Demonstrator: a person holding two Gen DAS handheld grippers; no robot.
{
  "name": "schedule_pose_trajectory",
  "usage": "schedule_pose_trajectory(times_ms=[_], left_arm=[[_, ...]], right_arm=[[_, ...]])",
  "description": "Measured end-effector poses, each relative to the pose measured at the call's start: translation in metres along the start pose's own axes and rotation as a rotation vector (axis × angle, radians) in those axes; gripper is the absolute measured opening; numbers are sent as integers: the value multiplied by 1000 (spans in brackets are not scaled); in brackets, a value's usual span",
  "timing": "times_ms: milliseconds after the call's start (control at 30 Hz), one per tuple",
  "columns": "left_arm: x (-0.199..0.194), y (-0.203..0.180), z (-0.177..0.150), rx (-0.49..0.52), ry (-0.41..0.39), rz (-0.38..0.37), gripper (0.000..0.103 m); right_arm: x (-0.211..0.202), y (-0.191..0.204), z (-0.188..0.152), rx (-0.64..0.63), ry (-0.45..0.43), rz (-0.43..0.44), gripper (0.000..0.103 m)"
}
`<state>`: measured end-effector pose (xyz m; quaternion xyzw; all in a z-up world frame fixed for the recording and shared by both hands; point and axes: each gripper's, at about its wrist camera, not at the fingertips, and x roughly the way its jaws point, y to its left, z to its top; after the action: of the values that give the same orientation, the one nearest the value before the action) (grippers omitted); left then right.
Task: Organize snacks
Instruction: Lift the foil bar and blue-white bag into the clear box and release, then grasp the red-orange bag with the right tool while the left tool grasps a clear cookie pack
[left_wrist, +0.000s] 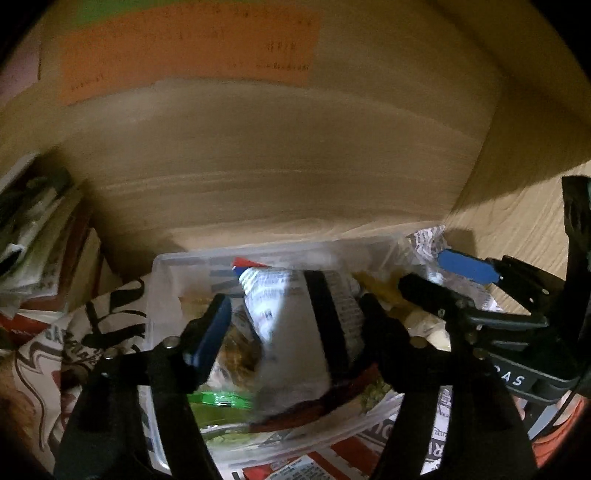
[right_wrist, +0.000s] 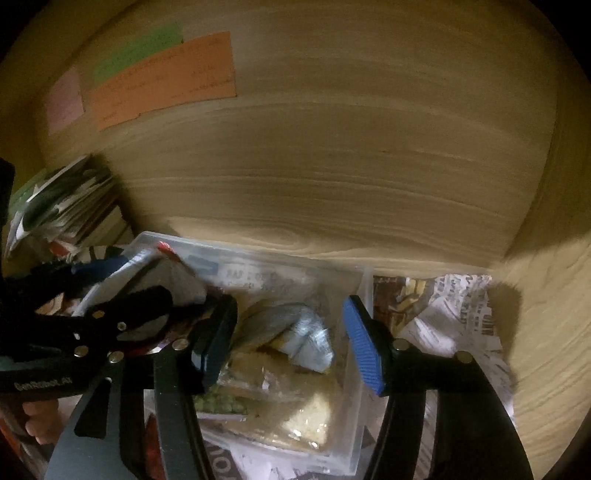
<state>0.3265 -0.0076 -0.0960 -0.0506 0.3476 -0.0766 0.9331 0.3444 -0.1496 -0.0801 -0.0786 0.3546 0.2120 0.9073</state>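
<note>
The silver packet (left_wrist: 295, 325) lies in the clear bin (left_wrist: 173, 258) on other snacks, between the left gripper (left_wrist: 295, 317) fingers, which are apart and not pressed on it. The right gripper (right_wrist: 291, 339) is also open over the bin. If lifted now, the packet could be caught and dragged out.

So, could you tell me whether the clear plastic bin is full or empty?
Fairly full. Snack packets fill the clear plastic bin: a silver packet at one end, a grey one at the other.
</note>
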Motion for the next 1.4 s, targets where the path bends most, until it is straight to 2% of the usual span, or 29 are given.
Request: schedule_pose_trajectory(times_ms=[33,167,300,467,633,700,767,900,1167,1367,1400], left_arm=[[-2,1,0,2,-9,-5,78],[-20,-2,0,25,-49,2,80],[-39,2,-2,23,-66,15,83],[-61,9,-16,19,-60,37,83],[-78,18,-37,35,-43,68,84],[-84,24,-47,41,-30,83,84],[-83,30,-57,46,-16,94,84],[-83,43,-75,46,24,105,84],[-77,62,-102,43,74,117,84],[-74,68,-113,26,99,97,84],[-74,68,-115,22,102,93,84]], right_arm=[[-2,1,0,-5,-1,0,57],[-18,3,-2,-5,-23,4,64],[-39,8,-5,-6,-56,18,65],[-63,19,-14,-14,-86,54,69],[-76,41,-32,-45,-76,99,72],[-77,50,-40,-50,-69,114,79],[-75,59,-49,-49,-59,132,81],[-57,79,-64,-60,14,178,82],[-14,106,-88,-98,181,189,82],[2,102,-90,-53,216,188,81],[6,101,-91,-46,229,201,76]])
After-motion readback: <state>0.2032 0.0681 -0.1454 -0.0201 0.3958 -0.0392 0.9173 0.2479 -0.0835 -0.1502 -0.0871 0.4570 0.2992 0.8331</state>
